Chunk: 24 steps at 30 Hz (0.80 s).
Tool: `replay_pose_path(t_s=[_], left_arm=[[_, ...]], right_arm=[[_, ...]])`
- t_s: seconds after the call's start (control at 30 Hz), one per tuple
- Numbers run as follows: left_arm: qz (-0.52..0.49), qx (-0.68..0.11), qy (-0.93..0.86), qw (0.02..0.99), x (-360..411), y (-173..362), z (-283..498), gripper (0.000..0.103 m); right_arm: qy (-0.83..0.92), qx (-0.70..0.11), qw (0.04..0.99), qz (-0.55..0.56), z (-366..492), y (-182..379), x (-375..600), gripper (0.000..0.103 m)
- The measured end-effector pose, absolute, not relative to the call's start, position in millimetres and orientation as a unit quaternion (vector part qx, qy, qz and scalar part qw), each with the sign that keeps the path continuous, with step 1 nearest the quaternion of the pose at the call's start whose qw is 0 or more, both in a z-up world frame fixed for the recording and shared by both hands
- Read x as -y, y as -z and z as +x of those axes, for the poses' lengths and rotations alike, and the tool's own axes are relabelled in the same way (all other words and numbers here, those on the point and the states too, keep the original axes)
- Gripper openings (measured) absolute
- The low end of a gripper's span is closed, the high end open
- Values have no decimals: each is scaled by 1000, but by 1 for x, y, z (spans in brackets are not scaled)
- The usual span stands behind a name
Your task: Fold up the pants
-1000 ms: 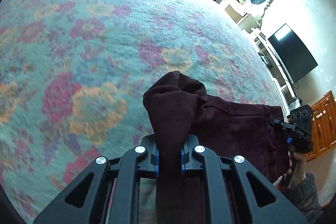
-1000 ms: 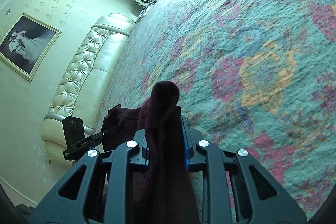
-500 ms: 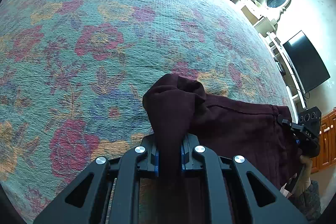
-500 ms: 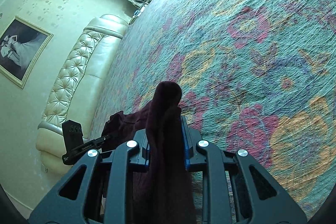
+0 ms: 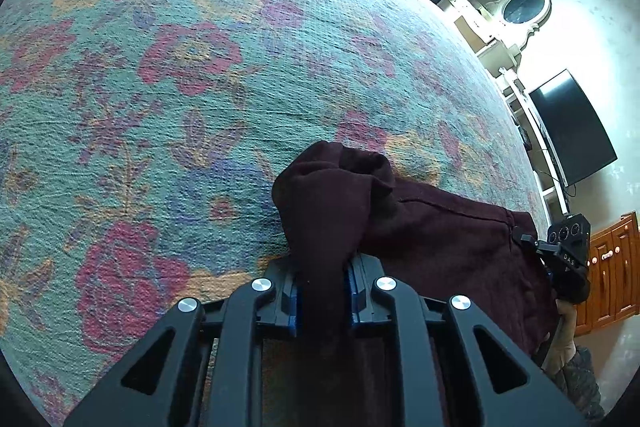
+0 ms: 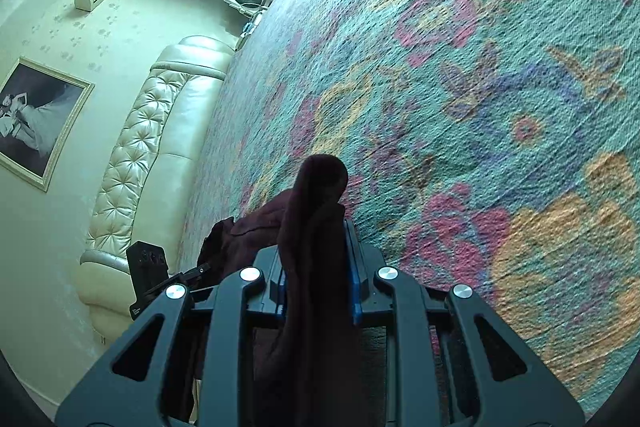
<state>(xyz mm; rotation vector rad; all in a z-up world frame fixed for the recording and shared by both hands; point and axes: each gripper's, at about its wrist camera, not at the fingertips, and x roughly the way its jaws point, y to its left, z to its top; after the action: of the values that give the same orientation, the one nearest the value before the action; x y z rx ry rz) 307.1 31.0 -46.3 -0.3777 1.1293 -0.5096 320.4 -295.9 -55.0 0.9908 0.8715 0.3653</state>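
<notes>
Pants [image 5: 440, 247] hanging between two clamped grippers, above the flowered bedspread [image 5: 192, 75].

The dark maroon cloth is stretching sideways from one gripper to the other, its long axis running left to right across the person's front and its seamed upper edge lying roughly level. The left gripper [image 5: 322, 301] is pinching a bunched corner that is poking up past its blue pads [image 5: 291, 307], jaws nearly together on the fabric. The right gripper [image 6: 316, 287] is doing the same at the other end (a rounded nub of cloth is standing up out of it). Each gripper is showing in the other's view, at the far end of the span. A cream tufted headboard [image 6: 140, 155] is standing beyond the bedspread, and a dark television [image 5: 568, 127] is hanging on the wall.
</notes>
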Motion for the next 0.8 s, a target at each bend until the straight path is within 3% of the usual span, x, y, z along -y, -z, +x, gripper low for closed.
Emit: replay_pose_path(t_s=[0.23,0.37,0.43,0.5,0.53,0.67,0.8], left_arm=[[-178,-525,243,796,-33,48,308,21],[-172,-523,252,796,-33,45,307,30],[-173,-519,257,796,-34,44,304,41],[-187,-515,269,792,-38,41,298,67],[-194,-512,272,791,-41,39,293,73],[-195,-514,271,790,-48,35,269,81],[-221,-521,279,776,-61,38,232,82]], right_arm=[[-173,-396,766,475,315,62,302,24],[-172,-393,757,493,311,63,308,32],[-167,-390,753,504,306,62,313,37],[-162,-382,748,517,295,61,323,45],[-159,-379,748,520,289,59,325,50],[-153,-379,751,519,255,52,334,65],[-135,-393,749,516,218,53,335,68]])
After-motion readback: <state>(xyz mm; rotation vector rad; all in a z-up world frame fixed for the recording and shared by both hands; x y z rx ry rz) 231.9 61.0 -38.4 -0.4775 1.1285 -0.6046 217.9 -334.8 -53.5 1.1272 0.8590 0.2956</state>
